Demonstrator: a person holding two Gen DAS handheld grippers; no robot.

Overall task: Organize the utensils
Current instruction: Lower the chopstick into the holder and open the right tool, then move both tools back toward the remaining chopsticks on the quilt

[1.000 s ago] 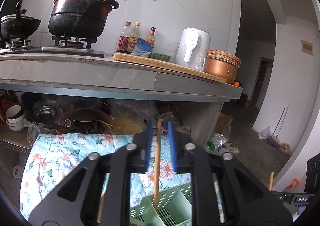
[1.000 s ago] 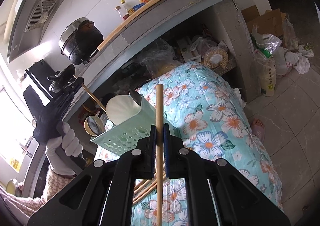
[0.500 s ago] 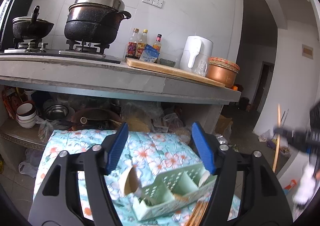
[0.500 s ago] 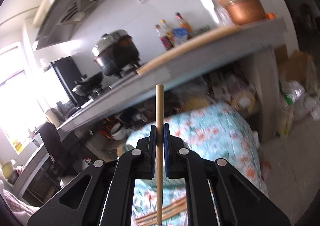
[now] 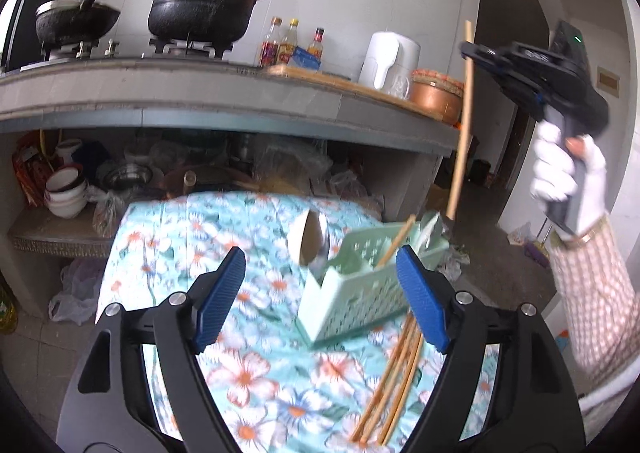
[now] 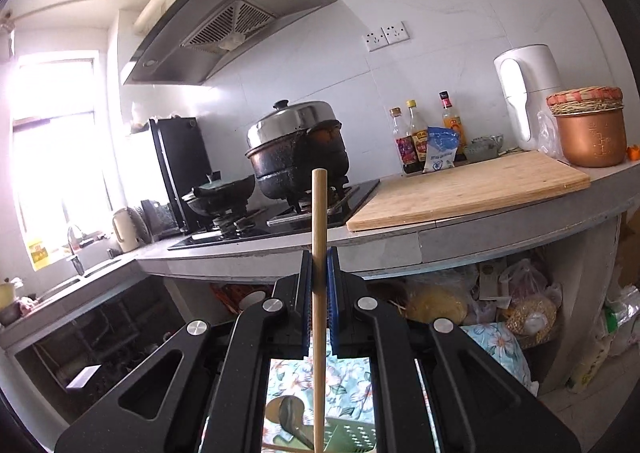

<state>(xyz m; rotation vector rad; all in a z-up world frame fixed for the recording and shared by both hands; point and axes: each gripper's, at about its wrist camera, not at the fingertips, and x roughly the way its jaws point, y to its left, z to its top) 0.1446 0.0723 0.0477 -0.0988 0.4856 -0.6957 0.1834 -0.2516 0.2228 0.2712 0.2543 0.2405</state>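
Note:
A mint green utensil basket point(image 5: 360, 285) stands on a floral cloth point(image 5: 192, 237), with a chopstick point(image 5: 396, 241) and spoons point(image 5: 316, 249) in it. Several loose chopsticks point(image 5: 396, 369) lie on the cloth in front of the basket. My left gripper point(image 5: 320, 293) hangs just short of the basket, its jaws opening, nothing between the blue pads. My right gripper point(image 6: 319, 273) is shut on one wooden chopstick point(image 6: 319, 213) held upright. In the left wrist view that chopstick point(image 5: 460, 125) hangs above the basket's far right end, held by a white-gloved hand point(image 5: 560, 169).
Behind the cloth runs a concrete counter point(image 5: 224, 101) with a stove, a black pot point(image 5: 204, 1), a wok, bottles, a cutting board point(image 6: 472, 189), a white kettle point(image 5: 390, 61) and a copper bowl. A shelf below holds bowls and bags. A range hood point(image 6: 224, 25) hangs above.
My left gripper let go of a chopstick, which now stands in the basket, opened wide and drew back. My right gripper rose with its chopstick and rolled level, now facing the counter.

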